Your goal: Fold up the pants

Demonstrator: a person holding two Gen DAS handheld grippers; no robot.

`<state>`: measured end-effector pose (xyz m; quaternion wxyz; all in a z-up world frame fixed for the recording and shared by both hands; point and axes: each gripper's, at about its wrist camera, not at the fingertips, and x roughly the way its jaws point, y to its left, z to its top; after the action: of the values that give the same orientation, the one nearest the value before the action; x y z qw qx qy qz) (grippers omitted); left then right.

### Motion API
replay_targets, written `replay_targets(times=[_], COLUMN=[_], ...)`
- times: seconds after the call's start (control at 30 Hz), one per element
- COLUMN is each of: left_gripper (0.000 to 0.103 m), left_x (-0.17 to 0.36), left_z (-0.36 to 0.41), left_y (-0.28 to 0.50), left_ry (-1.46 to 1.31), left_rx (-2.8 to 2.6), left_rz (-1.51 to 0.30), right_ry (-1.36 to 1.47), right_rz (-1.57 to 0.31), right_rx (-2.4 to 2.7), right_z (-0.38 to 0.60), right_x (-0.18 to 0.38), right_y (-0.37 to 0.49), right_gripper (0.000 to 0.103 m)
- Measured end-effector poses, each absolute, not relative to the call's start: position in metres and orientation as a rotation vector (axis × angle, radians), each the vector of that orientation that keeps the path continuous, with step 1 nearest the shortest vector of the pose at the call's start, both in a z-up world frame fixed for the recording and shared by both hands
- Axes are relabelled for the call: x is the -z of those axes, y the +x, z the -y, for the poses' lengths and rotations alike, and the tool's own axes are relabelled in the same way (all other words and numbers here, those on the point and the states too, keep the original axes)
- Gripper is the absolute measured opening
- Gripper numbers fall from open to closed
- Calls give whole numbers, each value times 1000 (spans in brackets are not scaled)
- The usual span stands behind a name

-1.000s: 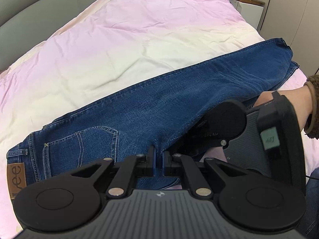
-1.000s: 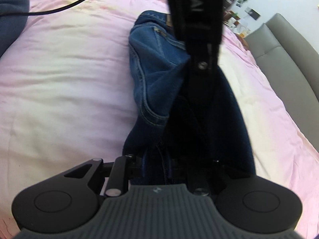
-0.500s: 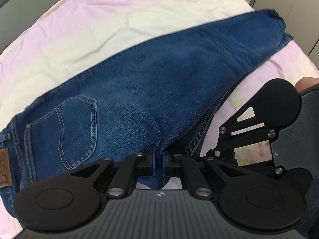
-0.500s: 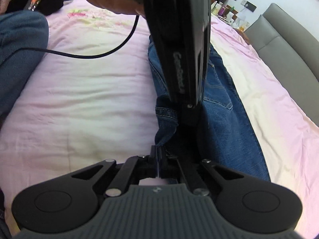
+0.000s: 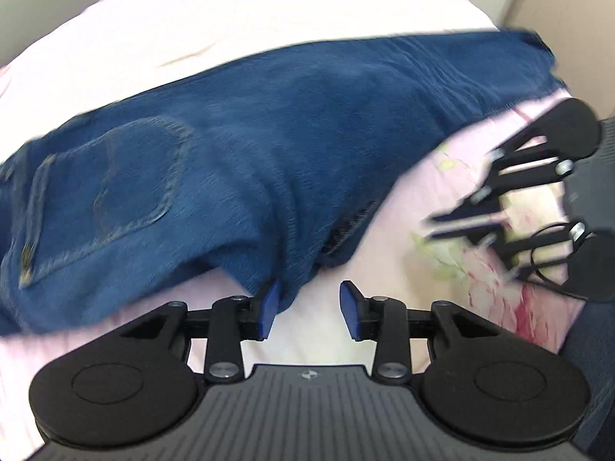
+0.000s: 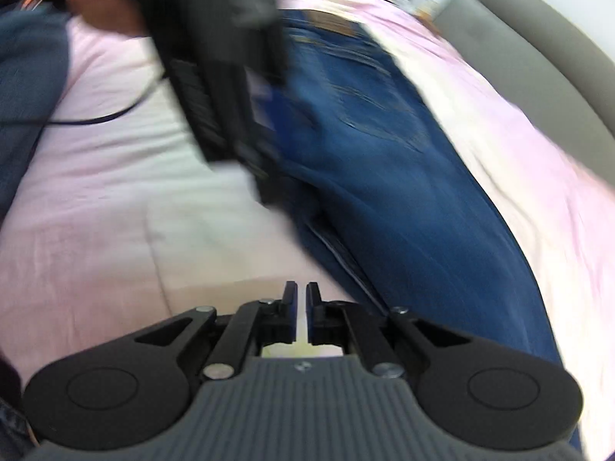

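Blue denim pants [image 5: 269, 161] flat on pink bed sheet [image 5: 269, 19], legs stacked lengthwise, back pocket [image 5: 111, 188] uppermost at left. Left gripper [image 5: 309, 309] at near crotch edge: fingers [image 5: 269, 303] opening, left pad brushing cloth, nothing clamped, to let fold settle. Right gripper [image 6: 301, 307] clear of pants on bare sheet near inseam: fingers together, empty. Lengthwise fold judged laid; crosswise fold outstanding.

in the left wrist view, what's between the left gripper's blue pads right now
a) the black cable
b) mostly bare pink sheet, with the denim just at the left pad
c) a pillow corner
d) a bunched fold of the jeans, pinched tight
b: the left gripper has its jaws opening, bare bedsheet shows in the gap, and the jeans edge only reaches the left pad.
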<state>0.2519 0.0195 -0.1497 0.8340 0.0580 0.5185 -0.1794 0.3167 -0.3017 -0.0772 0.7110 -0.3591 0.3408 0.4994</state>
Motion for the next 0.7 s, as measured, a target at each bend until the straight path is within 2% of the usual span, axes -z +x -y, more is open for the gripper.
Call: replay_targets(times=[0.1, 0.2, 0.33, 0.47, 0.6, 0.63, 0.7], left_gripper=[43, 43, 43, 42, 24, 18, 15], left_x=[153, 167, 179, 189, 185, 178, 170], left_z=[-28, -30, -42, -34, -42, -39, -30], left_y=[244, 242, 232, 236, 238, 236, 235], left_ry=[-25, -171, -453, -468, -586, -549, -469], left_rx=[299, 142, 66, -61, -58, -60, -74], left_rz=[-1122, -1161, -1061, -987, -912, -894, -906], right_ry=[-784, -781, -777, -756, -746, -746, -740], right_rz=[-764, -772, -774, -759, -765, -767, -776], right_rx=[-998, -958, -965, -979, -964, -958, -947], right_z=[331, 347, 347, 344, 341, 339, 342], right_x=[70, 65, 68, 71, 73, 75, 72], right_y=[328, 334, 333, 330, 330, 332, 333], right_gripper=[4, 4, 6, 7, 8, 8, 8])
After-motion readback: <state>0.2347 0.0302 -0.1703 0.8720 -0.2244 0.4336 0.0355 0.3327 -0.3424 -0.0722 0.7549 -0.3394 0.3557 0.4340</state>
